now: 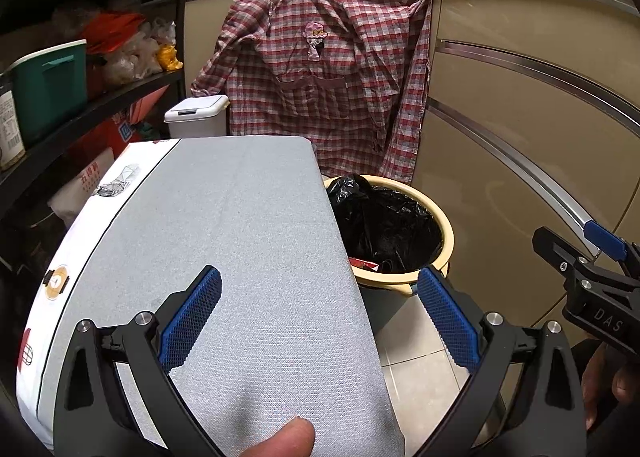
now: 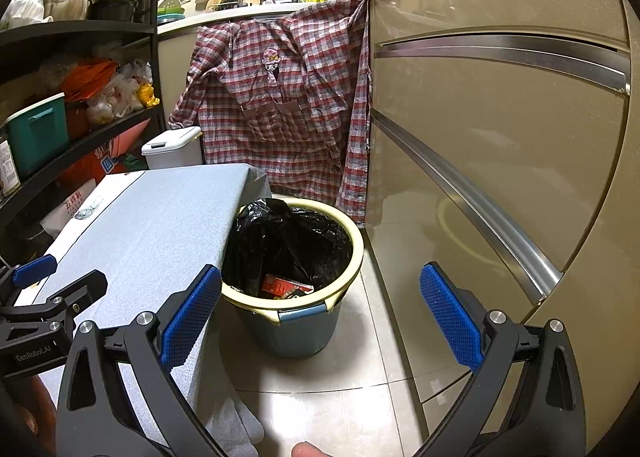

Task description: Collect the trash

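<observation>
A blue bin with a cream rim (image 2: pixel 294 307) and black liner (image 2: pixel 288 237) stands on the floor beside the grey-covered table (image 1: pixel 240 257). A red carton (image 2: pixel 282 286) lies inside it; a sliver of the carton (image 1: pixel 364 265) shows in the left wrist view. My left gripper (image 1: pixel 320 317) hangs open over the table's right edge, nothing between its blue pads. My right gripper (image 2: pixel 320 317) is open too, above the floor just in front of the bin, empty. Each gripper shows at the edge of the other's view: the right gripper (image 1: pixel 592 269), the left gripper (image 2: pixel 44 297).
Beige cabinet doors (image 2: pixel 500 161) with metal rails close in on the right. A plaid shirt (image 1: pixel 320 81) hangs over the counter edge behind the bin. A white lidded bin (image 1: pixel 198 117) and black shelves (image 1: pixel 80 121) with bags and a green box stand left. Tiled floor (image 2: pixel 340 397) lies below.
</observation>
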Tool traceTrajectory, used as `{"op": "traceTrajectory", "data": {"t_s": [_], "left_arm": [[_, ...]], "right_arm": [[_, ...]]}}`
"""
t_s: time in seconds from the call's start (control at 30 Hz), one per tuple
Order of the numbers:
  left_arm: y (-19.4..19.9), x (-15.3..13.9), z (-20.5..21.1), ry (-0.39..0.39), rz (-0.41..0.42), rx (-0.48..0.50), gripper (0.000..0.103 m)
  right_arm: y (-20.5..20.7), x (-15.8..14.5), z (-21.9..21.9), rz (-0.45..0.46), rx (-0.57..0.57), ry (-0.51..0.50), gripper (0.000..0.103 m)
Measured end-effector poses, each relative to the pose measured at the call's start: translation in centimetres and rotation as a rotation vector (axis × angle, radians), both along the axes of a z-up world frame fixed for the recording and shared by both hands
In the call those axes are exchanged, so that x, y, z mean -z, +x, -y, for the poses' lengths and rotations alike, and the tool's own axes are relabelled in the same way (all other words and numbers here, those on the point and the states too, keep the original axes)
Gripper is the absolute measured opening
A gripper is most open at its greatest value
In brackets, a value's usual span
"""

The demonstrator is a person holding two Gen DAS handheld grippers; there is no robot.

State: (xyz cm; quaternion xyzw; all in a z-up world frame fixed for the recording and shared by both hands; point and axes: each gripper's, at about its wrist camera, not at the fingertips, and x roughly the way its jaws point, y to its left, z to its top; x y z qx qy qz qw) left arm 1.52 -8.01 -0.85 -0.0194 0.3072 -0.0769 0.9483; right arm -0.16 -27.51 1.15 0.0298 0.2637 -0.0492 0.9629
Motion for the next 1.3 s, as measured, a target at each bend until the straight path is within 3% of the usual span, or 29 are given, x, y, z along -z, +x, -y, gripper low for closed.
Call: {"op": "traceTrajectory", "data": {"t_s": [1.3], "left_arm": [[0.08, -0.2, 0.03, 0.004, 0.004, 0.001, 0.095]], "right_arm": [[-0.19, 0.03, -0.23, 0.002, 0.001, -0.003, 0.098]]}}
